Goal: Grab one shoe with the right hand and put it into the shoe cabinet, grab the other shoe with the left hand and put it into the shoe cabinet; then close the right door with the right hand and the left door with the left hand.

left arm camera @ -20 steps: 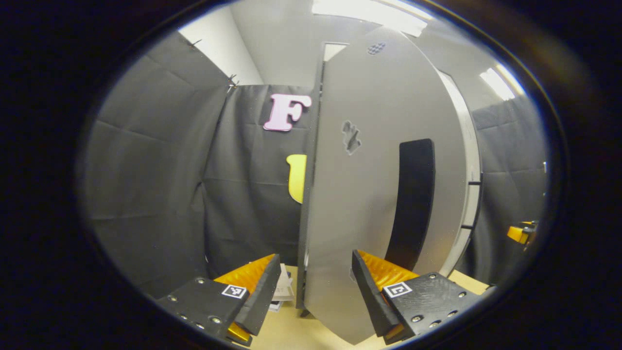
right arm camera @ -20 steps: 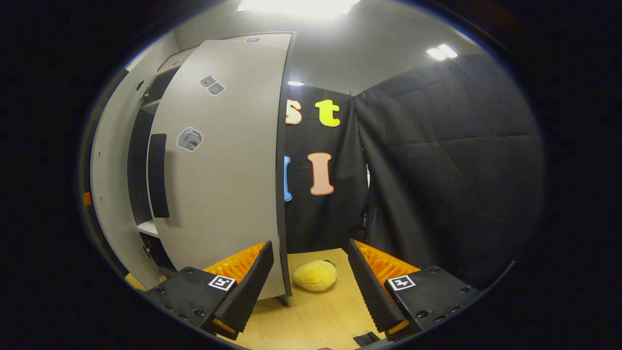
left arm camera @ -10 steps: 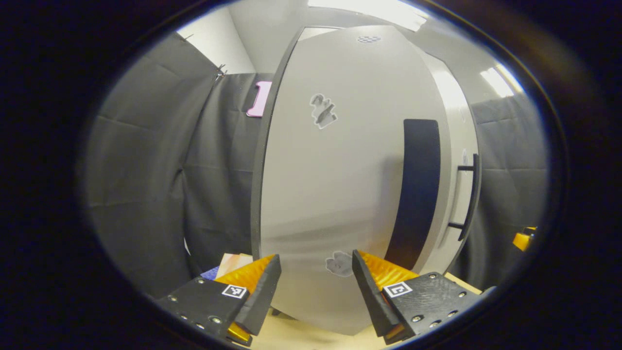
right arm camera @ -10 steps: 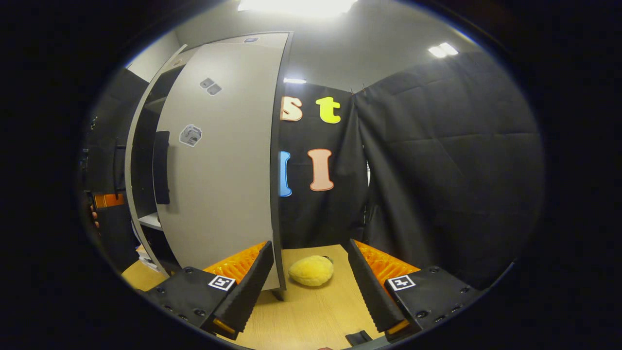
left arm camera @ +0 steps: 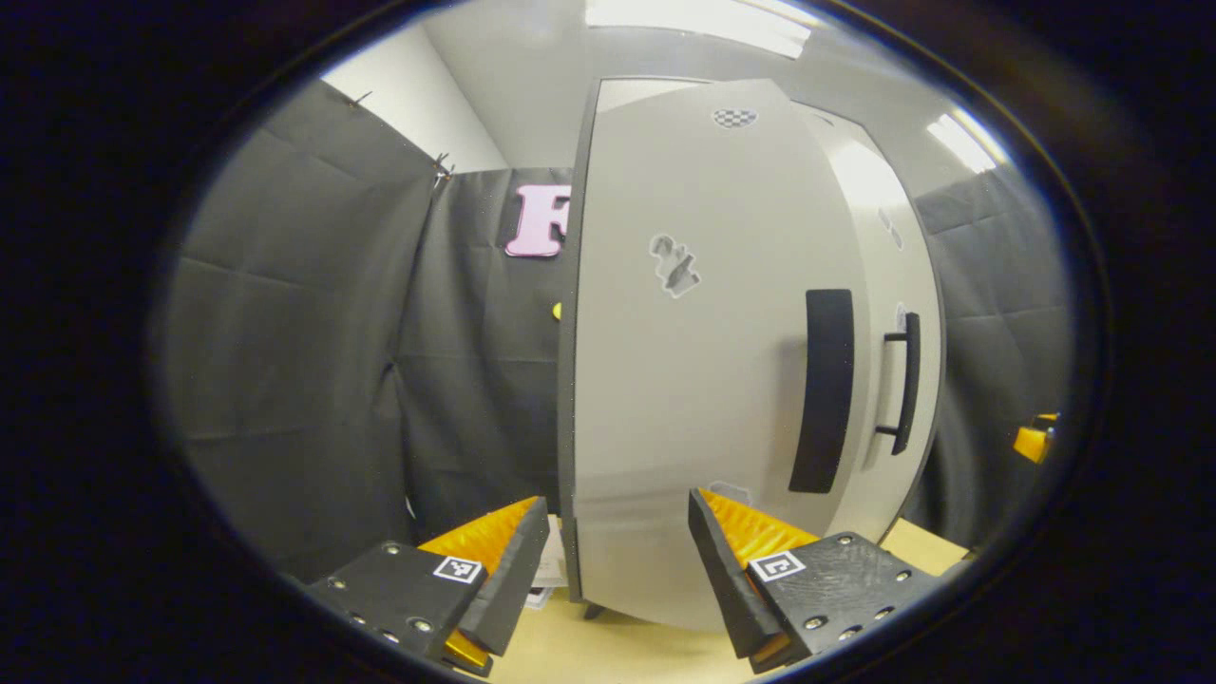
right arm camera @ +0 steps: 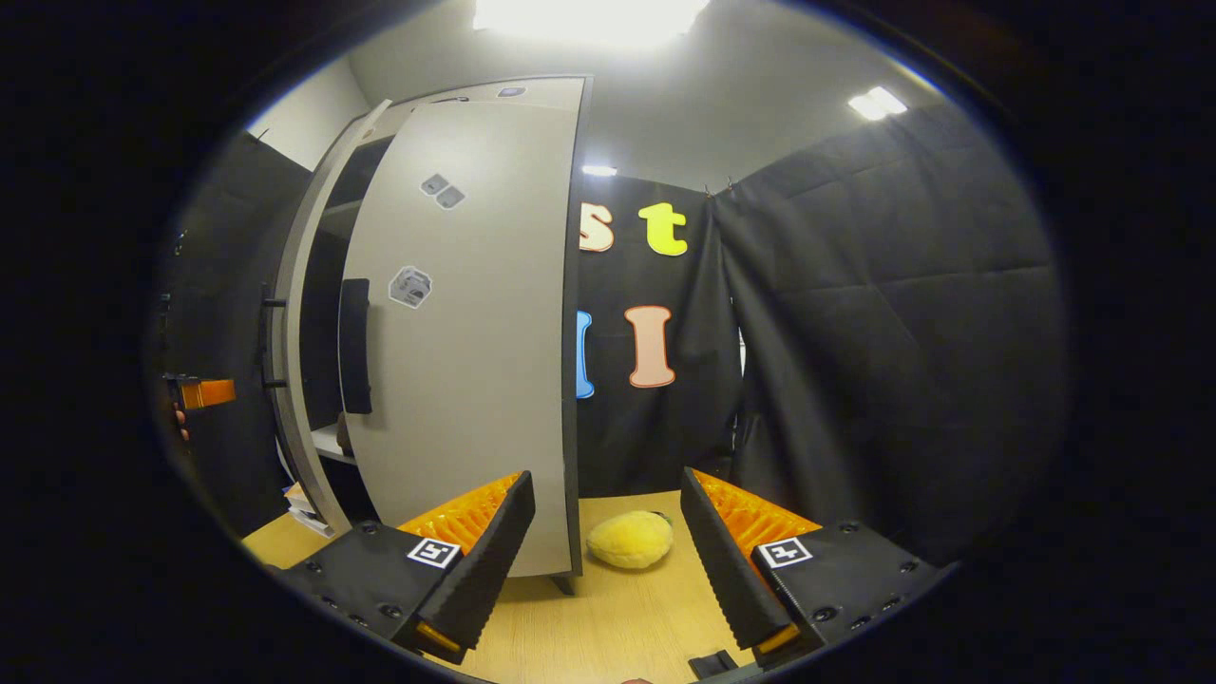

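Tall grey shoe cabinet (left arm camera: 608,104) on a light wooden table (right arm camera: 617,617), in a booth hung with black cloth (right arm camera: 883,332). In the left gripper view, left door (left arm camera: 684,380) swung nearly flush, a dark flat pull (left arm camera: 823,389) near its free edge; beyond it the right door's face with a slim black bar handle (left arm camera: 902,380). In the right gripper view, right door (right arm camera: 475,332) ajar, a dark gap and a pale shelf edge (right arm camera: 334,442) between the two doors. Shoes hidden from sight, cannot tell where. Yellow plush toy (right arm camera: 630,540) lying on the table past the right door's lower corner. Left gripper (left arm camera: 617,570) spread wide, holding nothing, just short of the left door. Right gripper (right arm camera: 608,551) likewise spread wide and empty, beside the right door's outer edge
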A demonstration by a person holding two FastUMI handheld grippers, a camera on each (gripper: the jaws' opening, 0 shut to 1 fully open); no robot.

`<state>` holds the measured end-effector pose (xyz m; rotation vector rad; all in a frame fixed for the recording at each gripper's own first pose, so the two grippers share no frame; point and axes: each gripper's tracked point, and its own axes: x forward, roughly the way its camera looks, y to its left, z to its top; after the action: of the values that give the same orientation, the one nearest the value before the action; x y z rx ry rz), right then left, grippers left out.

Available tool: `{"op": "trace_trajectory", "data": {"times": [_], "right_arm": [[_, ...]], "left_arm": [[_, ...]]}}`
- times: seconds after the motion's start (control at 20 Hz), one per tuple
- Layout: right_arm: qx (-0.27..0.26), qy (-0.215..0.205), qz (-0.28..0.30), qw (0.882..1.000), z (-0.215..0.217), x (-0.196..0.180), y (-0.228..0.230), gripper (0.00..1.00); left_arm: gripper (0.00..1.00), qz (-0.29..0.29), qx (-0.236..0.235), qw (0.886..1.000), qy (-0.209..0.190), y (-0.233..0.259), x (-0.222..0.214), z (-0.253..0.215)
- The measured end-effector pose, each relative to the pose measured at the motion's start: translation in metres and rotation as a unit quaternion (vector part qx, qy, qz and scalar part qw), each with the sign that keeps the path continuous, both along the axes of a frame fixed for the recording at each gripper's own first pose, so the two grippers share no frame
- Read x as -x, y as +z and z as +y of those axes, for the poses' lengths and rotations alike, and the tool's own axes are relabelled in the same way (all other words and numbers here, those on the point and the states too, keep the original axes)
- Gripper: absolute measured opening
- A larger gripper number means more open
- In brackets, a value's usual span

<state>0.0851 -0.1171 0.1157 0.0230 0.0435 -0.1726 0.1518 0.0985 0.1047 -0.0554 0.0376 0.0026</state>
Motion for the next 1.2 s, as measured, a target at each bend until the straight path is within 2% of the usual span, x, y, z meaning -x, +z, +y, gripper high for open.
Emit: {"op": "trace_trajectory", "data": {"times": [0.25, 0.65, 0.75, 0.8, 0.85, 0.9, 1.2], "right_arm": [[0.006, 0.019, -0.007, 1.0, 0.014, 0.006, 0.005, 0.98], [0.016, 0.04, -0.025, 0.999, 0.03, 0.018, 0.013, 0.98], [0.019, 0.044, -0.03, 0.998, 0.032, 0.018, 0.015, 0.98], [0.021, 0.045, -0.031, 0.998, 0.033, 0.017, 0.016, 0.98], [0.021, 0.046, -0.033, 0.998, 0.034, 0.018, 0.016, 0.98], [0.021, 0.047, -0.034, 0.998, 0.035, 0.018, 0.017, 0.98], [0.019, 0.048, -0.041, 0.998, 0.039, 0.013, 0.024, 0.98]], "left_arm": [[0.92, -0.003, -0.027, 0.999, 0.021, -0.001, 0.056, 0.027], [0.92, 0.004, -0.024, 0.998, 0.057, -0.023, 0.121, 0.059], [0.92, 0.006, -0.025, 0.998, 0.066, -0.028, 0.131, 0.065], [0.86, 0.006, -0.028, 0.997, 0.069, -0.029, 0.135, 0.068], [0.86, 0.006, -0.031, 0.997, 0.072, -0.029, 0.135, 0.069], [0.92, 0.007, -0.034, 0.997, 0.076, -0.029, 0.136, 0.071], [0.93, 0.0, -0.035, 0.996, 0.08, -0.026, 0.135, 0.073]]}}
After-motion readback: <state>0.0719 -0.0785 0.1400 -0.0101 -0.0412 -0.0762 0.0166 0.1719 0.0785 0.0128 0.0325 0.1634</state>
